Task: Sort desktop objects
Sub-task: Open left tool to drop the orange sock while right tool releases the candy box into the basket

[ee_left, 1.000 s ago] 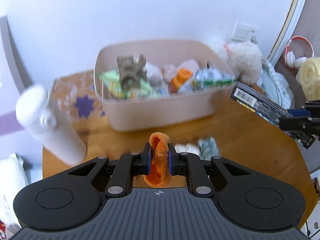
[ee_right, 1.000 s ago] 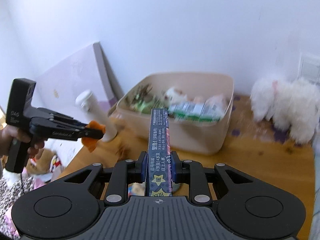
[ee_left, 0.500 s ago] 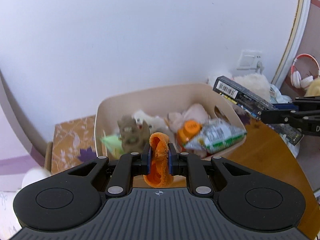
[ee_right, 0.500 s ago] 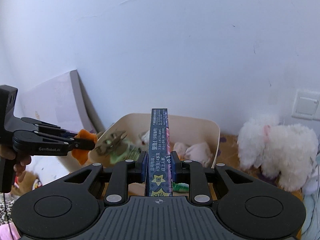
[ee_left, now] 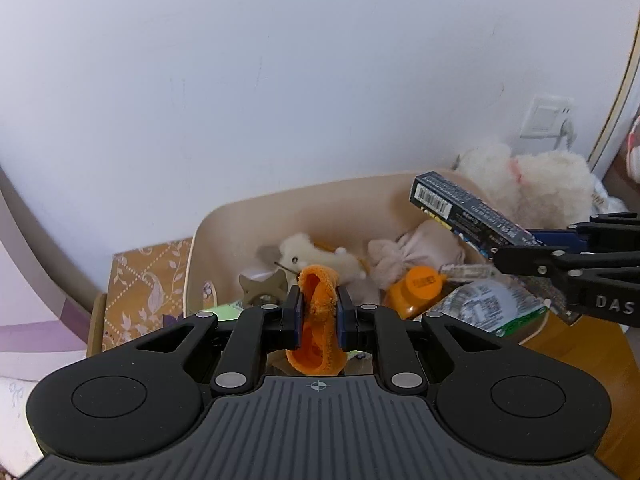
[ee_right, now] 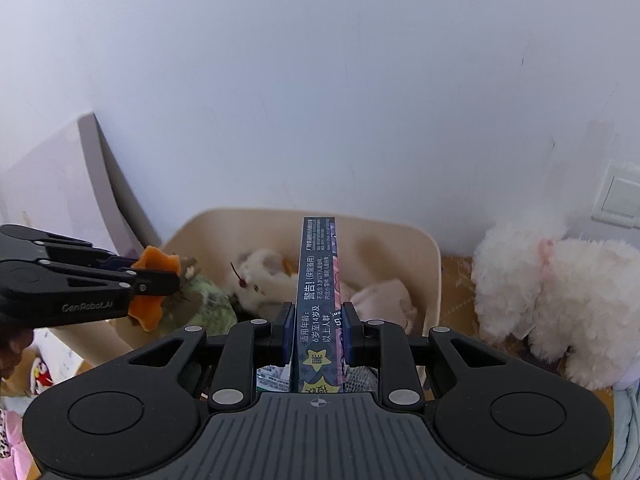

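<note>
A beige bin (ee_left: 280, 216) is sitting on a wooden table (ee_left: 600, 364) against a white wall (ee_left: 280, 80), a fluffy toy (ee_right: 560, 300) beside it. The left gripper (ee_left: 318, 312) is clamping an orange cloth (ee_left: 318, 320), the right gripper (ee_right: 316, 332) a dark box (ee_right: 318, 280), both over the bin.

"GenRobot.AI" is printed on the left gripper (ee_right: 154, 280). The right gripper (ee_left: 516, 248) bears the letters "DAS". The dark box (ee_right: 318, 300) carries a Chinese warning, "警告!", with ages 6 to 14, plus a barcode.
</note>
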The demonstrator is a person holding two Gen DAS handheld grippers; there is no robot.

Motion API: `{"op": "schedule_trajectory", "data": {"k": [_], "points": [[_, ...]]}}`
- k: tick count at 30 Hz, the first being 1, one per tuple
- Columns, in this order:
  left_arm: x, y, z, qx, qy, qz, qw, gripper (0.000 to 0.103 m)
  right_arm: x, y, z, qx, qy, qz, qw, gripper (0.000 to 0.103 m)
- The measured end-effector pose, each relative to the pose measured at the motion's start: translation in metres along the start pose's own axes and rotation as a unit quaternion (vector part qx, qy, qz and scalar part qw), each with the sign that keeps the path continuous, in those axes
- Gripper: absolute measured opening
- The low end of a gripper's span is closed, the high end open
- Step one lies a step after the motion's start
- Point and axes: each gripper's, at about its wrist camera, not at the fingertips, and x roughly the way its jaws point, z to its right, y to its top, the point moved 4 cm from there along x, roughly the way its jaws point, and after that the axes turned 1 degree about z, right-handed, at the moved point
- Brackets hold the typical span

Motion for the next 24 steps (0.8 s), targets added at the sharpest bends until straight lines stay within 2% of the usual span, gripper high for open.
{"op": "schedule_trajectory", "data": {"k": [3,5,6,7,8,9,10,12,14,16,18,21,24], "points": [[0.005,-0.005,0.002,0.005,0.002,-0.011,0.9999,0.016,0.007,-0.004,-0.003,-0.002,-0.008,-0.014,1.000,0.022],[0.005,-0.007,0.004,0.010,0.004,-0.012,0.9999,0.022,0.007,-0.008,-0.008,-0.009,-0.009,-0.018,1.000,0.035],[0.005,-0.008,0.005,0.010,0.004,-0.014,0.9998,0.031,0.006,-0.009,-0.010,-0.016,-0.013,-0.017,1.000,0.040],[0.004,-0.010,0.005,0.008,0.003,-0.016,0.9998,0.043,0.006,-0.009,-0.011,-0.020,-0.016,-0.016,1.000,0.049],[0.002,-0.011,0.004,0.006,0.003,-0.014,0.9999,0.049,0.004,-0.010,-0.012,-0.025,-0.018,-0.015,0.999,0.053],[0.001,-0.012,0.005,0.005,0.006,-0.009,0.9999,0.058,0.002,-0.011,-0.013,-0.028,-0.022,-0.013,0.999,0.062],[-0.001,-0.013,0.005,0.004,0.008,-0.003,1.0000,0.065,-0.001,-0.012,-0.014,-0.032,-0.025,-0.010,0.999,0.069],[-0.004,-0.015,0.004,0.001,0.015,0.003,0.9999,0.071,-0.005,-0.014,-0.014,-0.034,-0.029,-0.007,0.999,0.074],[-0.005,-0.018,0.003,0.000,0.021,0.001,0.9998,0.073,-0.010,-0.017,-0.014,-0.033,-0.027,-0.005,0.999,0.079],[-0.008,-0.021,0.003,0.002,0.021,-0.004,0.9998,0.073,-0.015,-0.019,-0.013,-0.030,-0.023,-0.001,0.999,0.089],[-0.013,-0.024,0.001,0.005,0.033,0.003,0.9994,0.073,-0.022,-0.022,-0.014,-0.030,-0.020,0.010,0.999,0.096],[-0.022,-0.028,0.000,0.008,0.046,0.010,0.9989,0.076,-0.032,-0.026,-0.014,-0.029,-0.019,0.020,0.999,0.102],[-0.031,-0.034,-0.002,0.003,0.049,0.011,0.9987,0.076,-0.038,-0.030,-0.011,-0.018,-0.015,0.020,1.000,0.103]]}}
